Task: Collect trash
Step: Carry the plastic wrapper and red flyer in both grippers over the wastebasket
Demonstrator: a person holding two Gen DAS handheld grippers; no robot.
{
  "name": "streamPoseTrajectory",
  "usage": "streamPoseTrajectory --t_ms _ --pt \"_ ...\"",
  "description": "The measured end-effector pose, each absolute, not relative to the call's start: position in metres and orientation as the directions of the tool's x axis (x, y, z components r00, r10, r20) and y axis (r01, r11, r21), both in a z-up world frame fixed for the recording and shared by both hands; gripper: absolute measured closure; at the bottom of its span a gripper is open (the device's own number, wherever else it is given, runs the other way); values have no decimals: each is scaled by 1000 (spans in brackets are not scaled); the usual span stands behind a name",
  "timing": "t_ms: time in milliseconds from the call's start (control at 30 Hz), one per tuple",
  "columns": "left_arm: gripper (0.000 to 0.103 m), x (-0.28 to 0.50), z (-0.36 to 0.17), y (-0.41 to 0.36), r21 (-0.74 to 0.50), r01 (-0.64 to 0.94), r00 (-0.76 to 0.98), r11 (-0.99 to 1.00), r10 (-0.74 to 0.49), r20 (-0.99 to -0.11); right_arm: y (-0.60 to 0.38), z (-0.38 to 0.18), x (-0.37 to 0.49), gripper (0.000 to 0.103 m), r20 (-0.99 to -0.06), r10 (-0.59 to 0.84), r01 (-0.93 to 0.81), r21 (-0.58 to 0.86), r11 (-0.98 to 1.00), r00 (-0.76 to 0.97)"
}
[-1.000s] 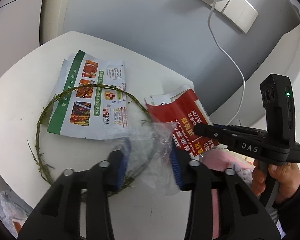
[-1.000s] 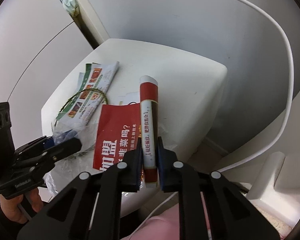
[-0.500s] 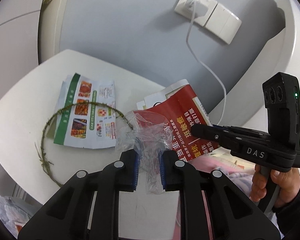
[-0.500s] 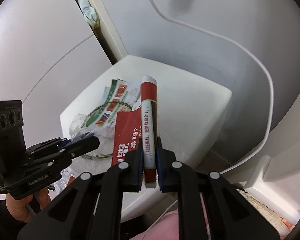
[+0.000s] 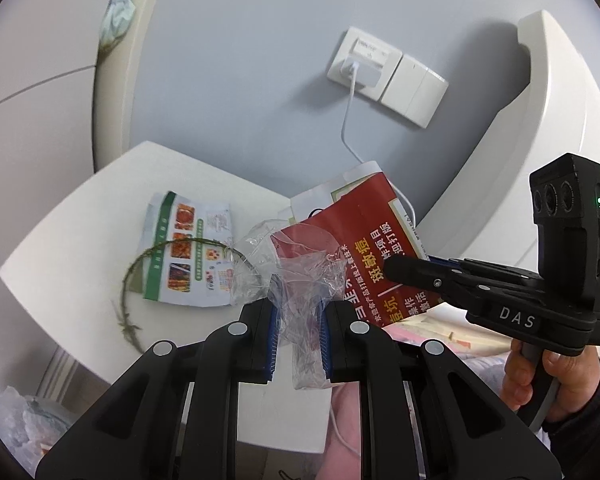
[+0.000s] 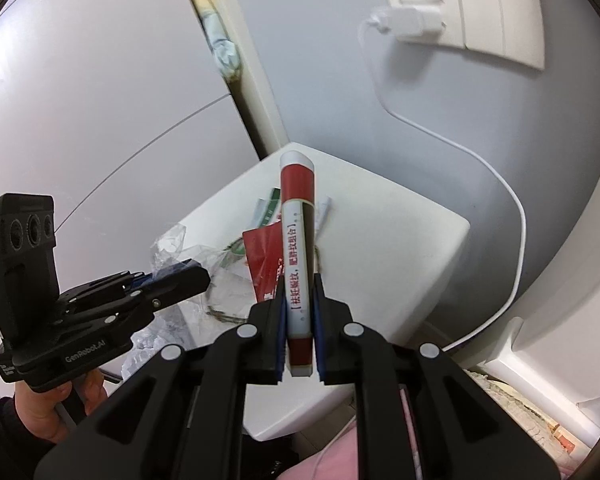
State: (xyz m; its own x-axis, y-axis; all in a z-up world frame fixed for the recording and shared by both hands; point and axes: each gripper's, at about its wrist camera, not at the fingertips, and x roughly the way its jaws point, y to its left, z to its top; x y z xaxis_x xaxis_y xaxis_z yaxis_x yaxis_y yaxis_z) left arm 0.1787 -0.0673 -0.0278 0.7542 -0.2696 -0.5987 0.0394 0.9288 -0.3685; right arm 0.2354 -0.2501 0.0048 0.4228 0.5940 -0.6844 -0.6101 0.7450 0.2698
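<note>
On the left of the white table (image 5: 60,240), the green food leaflet (image 5: 188,248) is lying flat with a thin green twig ring (image 5: 140,264) curling over it and off its near corner; both are sitting well beyond and to the left of the tools, neither one held. Just right of them, the left gripper (image 5: 298,336) is clamping a crumpled clear plastic wrapper (image 5: 296,280) between its blue pads, the wrapper billowing up past the fingertips and hanging clear of the tabletop. Further right, the right gripper (image 6: 299,332) is pinching a folded red and white flyer (image 6: 298,256) by its near end, so the flyer's long axis is running straight out along the fingers toward the far wall; from the left wrist view its red face (image 5: 364,248) is fanning out between the two tools, with the right gripper (image 5: 396,270) closed over its right edge. Both tools are therefore loaded, and the remaining trash is lying to the far left, nearer the left gripper than the right. No bin is showing plainly; the coming move is probably turning on carrying both pieces off the table first. A white charger cable (image 6: 500,184) is trailing down the wall at the far right, clear of both loads
</note>
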Motion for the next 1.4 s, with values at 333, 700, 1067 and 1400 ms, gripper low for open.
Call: streamPoseTrajectory --t_ms 333,700,1067,1400 --pt "88 128 2 -33 -357 -1 805 934 -211 -554 -206 34 197 90 -657 631 -685 231 691 414" --pt "88 50 6 34 -351 -99 838 931 -113 -534 -126 37 135 90 -647 678 -774 210 597 348" --pt "88 -21 -17 114 -368 -241 825 898 -9 -565 -44 8 77 90 -683 697 -847 222 483 219" --pt "88 -74 -64 167 -393 -372 781 841 55 -622 9 -40 46 90 -742 661 -878 240 414 109"
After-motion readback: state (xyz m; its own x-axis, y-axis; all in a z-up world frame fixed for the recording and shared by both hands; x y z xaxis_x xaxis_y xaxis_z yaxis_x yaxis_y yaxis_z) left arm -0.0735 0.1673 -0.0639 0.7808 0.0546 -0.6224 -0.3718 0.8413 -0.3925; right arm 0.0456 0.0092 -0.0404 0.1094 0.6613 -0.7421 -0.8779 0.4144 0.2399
